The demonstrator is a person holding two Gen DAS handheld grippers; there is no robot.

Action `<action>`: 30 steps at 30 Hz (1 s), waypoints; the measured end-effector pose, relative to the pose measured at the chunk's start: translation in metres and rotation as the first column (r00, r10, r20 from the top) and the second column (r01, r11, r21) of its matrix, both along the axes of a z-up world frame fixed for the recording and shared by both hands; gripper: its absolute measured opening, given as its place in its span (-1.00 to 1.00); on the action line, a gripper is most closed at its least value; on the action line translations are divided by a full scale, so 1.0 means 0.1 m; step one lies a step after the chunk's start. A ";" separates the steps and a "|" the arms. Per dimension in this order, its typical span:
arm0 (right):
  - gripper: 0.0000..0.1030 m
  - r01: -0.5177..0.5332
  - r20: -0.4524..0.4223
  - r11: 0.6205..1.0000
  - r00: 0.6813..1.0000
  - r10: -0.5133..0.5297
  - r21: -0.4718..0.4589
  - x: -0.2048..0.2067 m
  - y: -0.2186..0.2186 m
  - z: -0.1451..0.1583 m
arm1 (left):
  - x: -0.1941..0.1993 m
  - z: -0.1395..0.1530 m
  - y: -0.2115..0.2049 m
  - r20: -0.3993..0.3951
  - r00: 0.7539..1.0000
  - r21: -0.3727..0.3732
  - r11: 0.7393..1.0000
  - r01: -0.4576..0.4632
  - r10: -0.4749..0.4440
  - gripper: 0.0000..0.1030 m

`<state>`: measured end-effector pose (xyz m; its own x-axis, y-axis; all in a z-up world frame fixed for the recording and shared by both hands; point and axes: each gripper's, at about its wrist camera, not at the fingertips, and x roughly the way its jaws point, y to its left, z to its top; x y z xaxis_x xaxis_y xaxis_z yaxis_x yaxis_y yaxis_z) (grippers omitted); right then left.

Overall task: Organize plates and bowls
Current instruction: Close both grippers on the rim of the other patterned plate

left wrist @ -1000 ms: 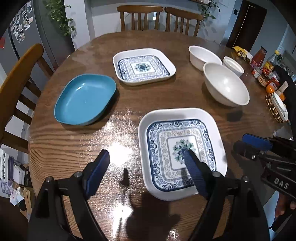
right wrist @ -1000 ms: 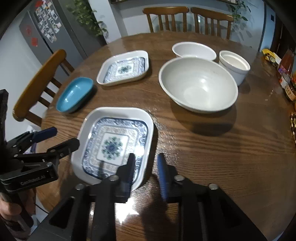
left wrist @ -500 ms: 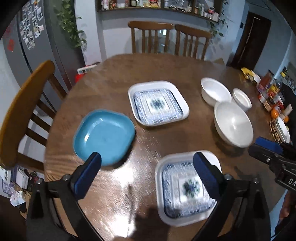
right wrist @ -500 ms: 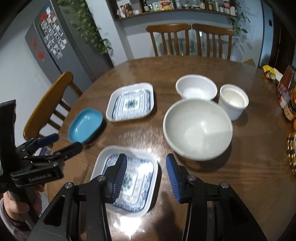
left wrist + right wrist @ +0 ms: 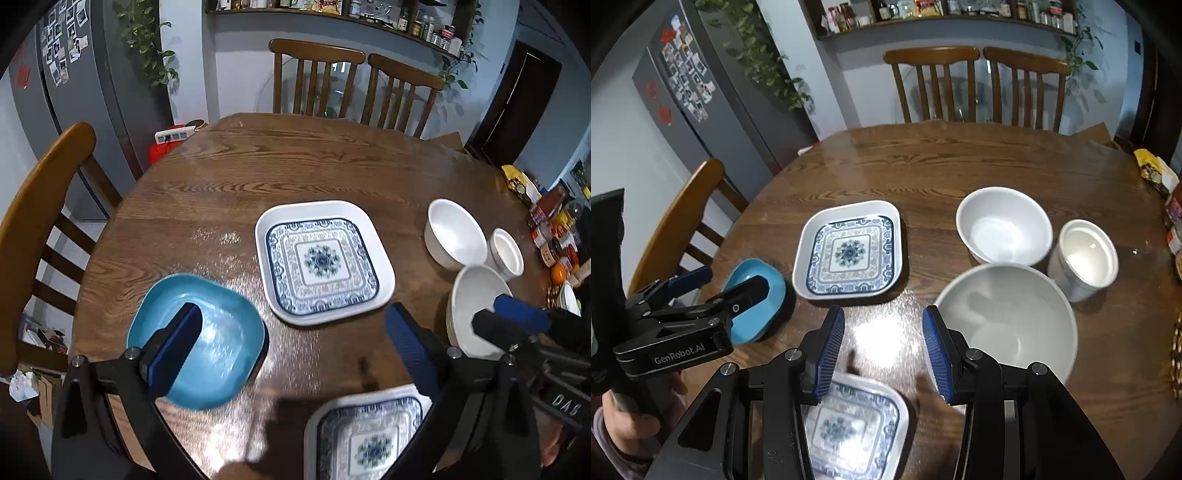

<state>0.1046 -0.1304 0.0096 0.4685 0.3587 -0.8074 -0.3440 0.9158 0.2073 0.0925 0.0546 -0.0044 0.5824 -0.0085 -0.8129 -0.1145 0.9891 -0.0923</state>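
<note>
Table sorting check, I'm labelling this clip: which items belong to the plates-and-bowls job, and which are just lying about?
Job:
two patterned square plates
blue dish
three white bowls

Lying about:
jars and bottles at the table's edge
yellow packet
orange

My left black two-finger gripper with blue pads: jaws just opened wide, nothing between | my right black blue-padded gripper: jaws just parted further, empty | both angled downward.
</note>
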 end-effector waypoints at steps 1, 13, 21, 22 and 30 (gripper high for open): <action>-0.13 -0.003 -0.007 1.000 1.000 0.003 -0.004 0.05 0.03 -0.04 | 0.03 -0.01 0.00 0.001 1.000 0.004 1.000 0.000 0.000 0.91; -0.13 0.040 -0.048 0.995 0.998 -0.045 -0.095 0.67 0.26 -0.35 | 0.62 -0.39 0.10 -0.073 0.997 0.048 0.999 -0.025 0.028 0.85; -0.13 0.031 -0.100 0.992 0.994 -0.044 -0.123 0.86 0.37 -0.59 | 0.78 -0.58 0.14 -0.120 0.993 0.063 0.998 -0.013 0.020 0.82; -0.13 0.030 -0.102 0.991 0.994 -0.044 -0.129 0.87 0.39 -0.62 | 0.80 -0.60 0.14 -0.125 0.992 0.064 0.998 -0.010 0.018 0.78; -0.13 0.015 -0.143 0.983 0.989 -0.042 -0.185 0.97 0.51 -0.80 | 0.95 -0.76 0.16 -0.185 0.983 0.079 0.997 0.014 0.001 0.47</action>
